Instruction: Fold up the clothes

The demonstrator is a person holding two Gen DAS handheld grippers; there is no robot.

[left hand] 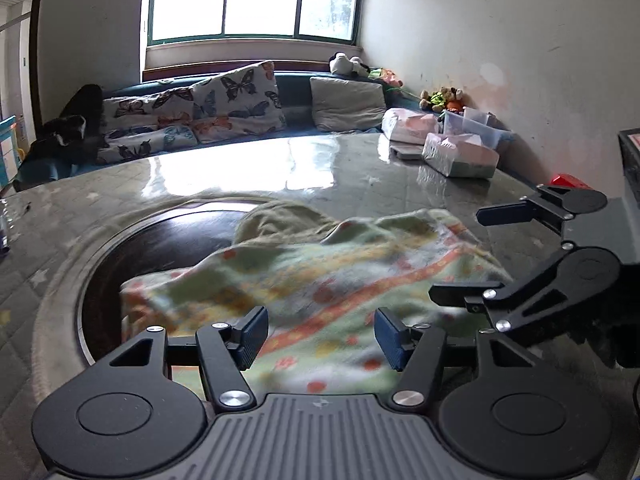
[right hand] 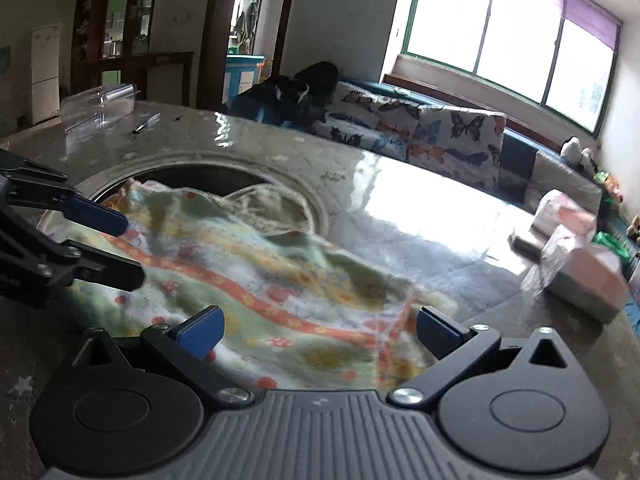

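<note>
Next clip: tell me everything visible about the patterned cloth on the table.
The pale green cloth with orange stripes and flower dots looks soft and fleecy. It lies crumpled, not flat, on the glossy grey table, its far part draped over the table's dark round inset. A plain beige underside shows at the far fold. Both open grippers, left gripper and right gripper, hang at its near edge; neither visibly pinches it.
</note>
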